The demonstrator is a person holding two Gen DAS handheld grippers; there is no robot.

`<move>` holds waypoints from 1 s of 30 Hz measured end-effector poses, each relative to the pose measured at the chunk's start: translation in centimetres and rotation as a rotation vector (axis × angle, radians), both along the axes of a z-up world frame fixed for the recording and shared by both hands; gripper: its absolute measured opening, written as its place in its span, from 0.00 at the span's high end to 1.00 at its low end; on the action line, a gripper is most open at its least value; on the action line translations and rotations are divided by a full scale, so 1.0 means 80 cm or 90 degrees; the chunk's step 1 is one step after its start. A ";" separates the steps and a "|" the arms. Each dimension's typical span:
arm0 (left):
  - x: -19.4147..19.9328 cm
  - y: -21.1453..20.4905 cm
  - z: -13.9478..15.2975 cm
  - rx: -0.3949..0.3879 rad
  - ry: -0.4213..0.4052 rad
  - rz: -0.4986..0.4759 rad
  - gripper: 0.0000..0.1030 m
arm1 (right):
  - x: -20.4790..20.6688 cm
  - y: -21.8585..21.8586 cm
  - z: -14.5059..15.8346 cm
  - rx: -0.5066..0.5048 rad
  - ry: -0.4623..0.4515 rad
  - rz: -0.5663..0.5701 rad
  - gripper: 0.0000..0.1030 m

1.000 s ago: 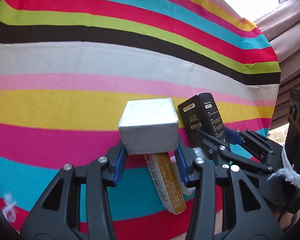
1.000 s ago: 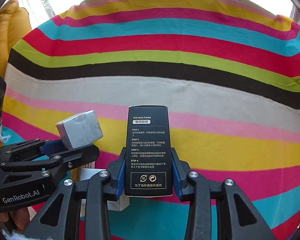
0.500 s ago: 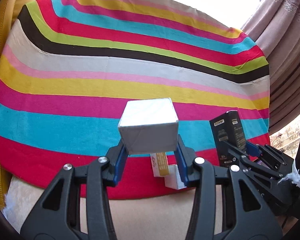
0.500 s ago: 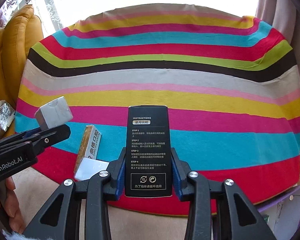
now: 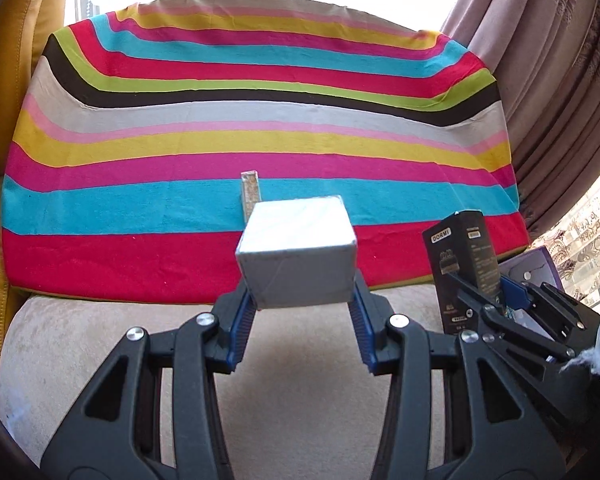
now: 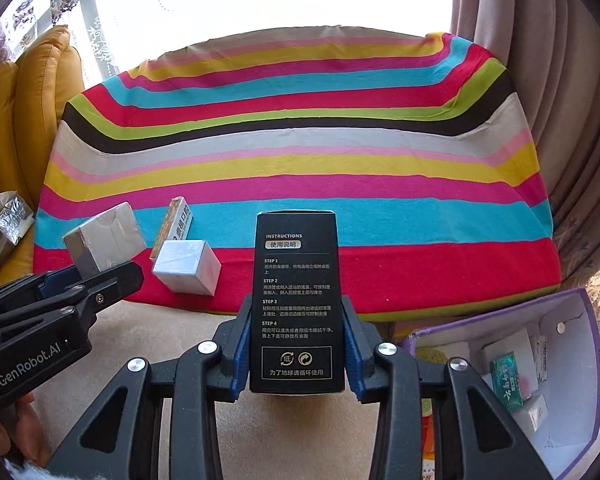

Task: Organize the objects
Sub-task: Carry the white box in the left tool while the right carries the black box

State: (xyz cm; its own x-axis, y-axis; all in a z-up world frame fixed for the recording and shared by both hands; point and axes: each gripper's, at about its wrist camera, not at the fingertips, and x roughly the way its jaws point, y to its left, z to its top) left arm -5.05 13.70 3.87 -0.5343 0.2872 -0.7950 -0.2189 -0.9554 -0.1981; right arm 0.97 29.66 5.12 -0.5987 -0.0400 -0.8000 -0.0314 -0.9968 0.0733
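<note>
My left gripper (image 5: 300, 304) is shut on a silver-white cube box (image 5: 296, 256), held in the air in front of the striped cloth (image 5: 140, 152). My right gripper (image 6: 296, 344) is shut on an upright black box (image 6: 296, 292) with printed instructions. In the right wrist view the left gripper (image 6: 100, 276) with its cube box (image 6: 104, 242) shows at the left. In the left wrist view the black box (image 5: 464, 264) stands at the right. A small white box (image 6: 188, 266) and a gold-and-white carton (image 6: 176, 226) lie on the cloth near its front edge.
An open purple-edged box (image 6: 580, 308) holding several small packs sits at the lower right. A yellow leather chair (image 6: 32, 100) with a foil wrapper (image 6: 10, 224) is at the left, curtains (image 6: 560, 80) at the right. A beige plush surface (image 5: 80, 344) lies below the cloth's edge.
Both grippers have drawn back and risen from the cloth with their boxes still held. The cloth's front edge, the beige surface and the purple-edged box have come into view.
</note>
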 end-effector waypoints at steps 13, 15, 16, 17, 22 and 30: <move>0.038 0.059 0.000 -0.016 0.008 -0.080 0.53 | 0.042 0.043 0.004 0.008 -0.004 -0.052 0.62; 0.042 0.065 0.000 -0.013 0.008 -0.092 0.53 | 0.049 0.053 0.003 0.011 -0.007 -0.064 0.62; 0.043 0.069 0.000 -0.010 0.007 -0.100 0.53 | 0.052 0.058 0.002 0.012 -0.009 -0.071 0.62; 0.045 0.074 0.000 -0.008 0.006 -0.106 0.53 | 0.056 0.065 0.002 0.013 -0.011 -0.079 0.62; 0.051 0.100 -0.002 -0.005 -0.001 -0.139 0.53 | 0.072 0.096 0.003 0.025 -0.017 -0.113 0.62; 0.060 0.151 -0.008 -0.003 -0.023 -0.207 0.53 | 0.089 0.143 -0.002 0.045 -0.034 -0.170 0.62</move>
State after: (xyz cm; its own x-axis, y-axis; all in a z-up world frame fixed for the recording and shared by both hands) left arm -0.24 25.77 3.22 -0.3868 0.4343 -0.8135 -0.5051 -0.8378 -0.2072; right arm 8.08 41.10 4.96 -0.5370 0.1701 -0.8263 -0.2954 -0.9553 -0.0046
